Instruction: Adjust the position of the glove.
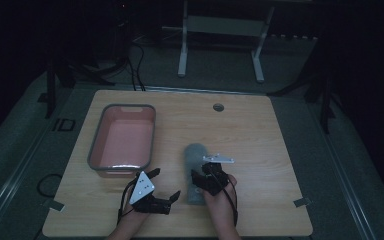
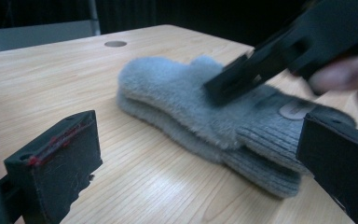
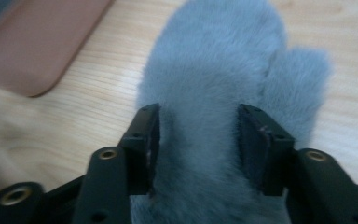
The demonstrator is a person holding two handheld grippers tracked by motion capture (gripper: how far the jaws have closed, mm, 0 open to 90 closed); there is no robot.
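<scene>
A grey fluffy mitten (image 1: 195,154) lies on the wooden table (image 1: 265,140), fingers pointing away from the person; in the left gripper view the mitten (image 2: 177,93) rests on top of a second one, knit cuffs nearest. My right gripper (image 1: 200,178) points down onto the mitten's middle. Its jaws (image 3: 198,140) stand apart and sink into the fur (image 3: 214,56), which bulges between them. My left gripper (image 1: 166,183) rests low on the table just left of the cuff, open, with nothing gripped (image 2: 200,158).
A grey-rimmed tub with a pink inside (image 1: 96,145) stands at the table's left, just beyond the left gripper. A round cable hole (image 1: 218,107) sits near the far edge. A white frame stands on the floor behind the table.
</scene>
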